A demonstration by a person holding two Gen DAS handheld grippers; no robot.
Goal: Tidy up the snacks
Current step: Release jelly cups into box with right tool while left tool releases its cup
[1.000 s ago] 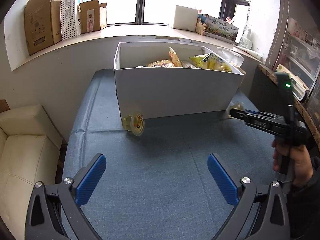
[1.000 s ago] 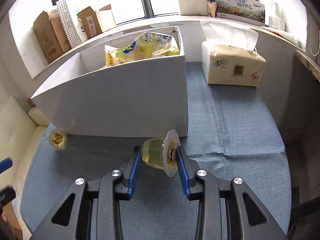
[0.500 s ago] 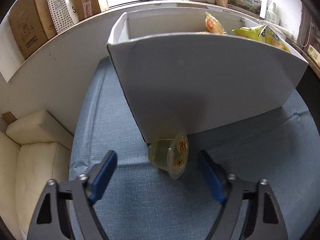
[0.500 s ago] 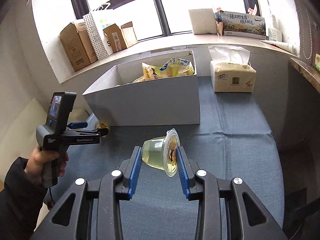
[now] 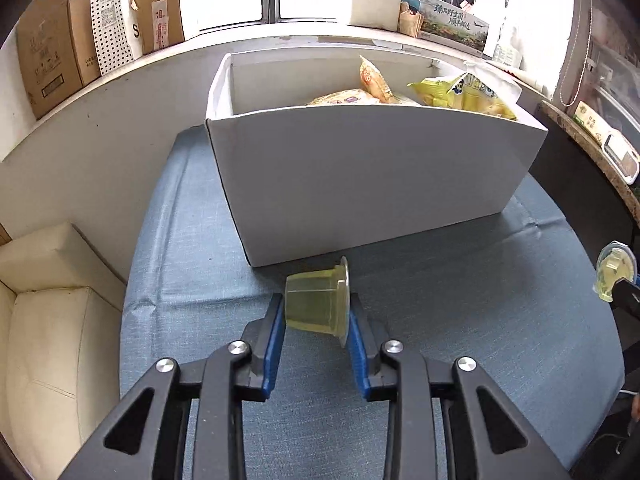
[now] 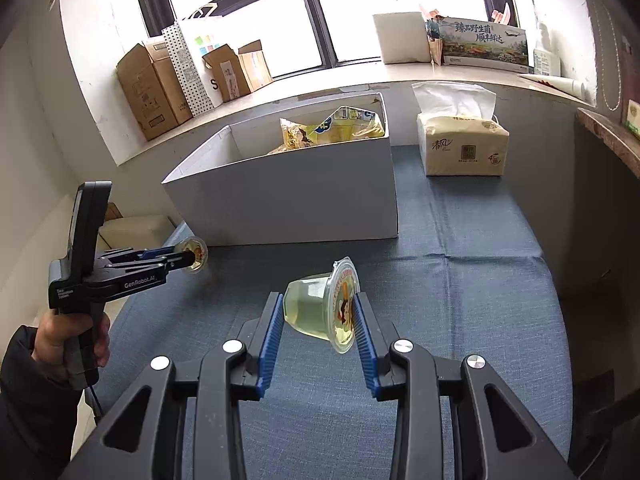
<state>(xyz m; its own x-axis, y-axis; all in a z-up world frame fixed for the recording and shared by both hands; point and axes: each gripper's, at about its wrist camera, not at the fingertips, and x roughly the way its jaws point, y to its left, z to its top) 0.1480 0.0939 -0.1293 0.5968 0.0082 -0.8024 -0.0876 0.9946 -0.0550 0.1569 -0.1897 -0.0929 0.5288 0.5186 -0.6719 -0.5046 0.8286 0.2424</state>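
Your left gripper is pinching a jelly cup on its side, blue pads pressed against the cup's base and its lidded rim. This cup sits just in front of the near left corner of the white box; whether it touches the blue cloth beneath cannot be told from these views.

Your right gripper is clamped on a second jelly cup, also sideways, its cartoon-printed lid facing the right pad. It is held in front of the white box, nearer the box's right end, above the cloth.

The white box stands on the cloth, open at the top. Inside it, towards its right end, lie a yellow snack bag and an orange snack packet, leaning against one another.

To the right of the white box, well apart from it, a tissue pack rests on the cloth with a tissue sticking up. Behind the white box runs a windowsill carrying cardboard boxes at its left end.

From the right wrist view, your left hand grips its handle to the left of the box.
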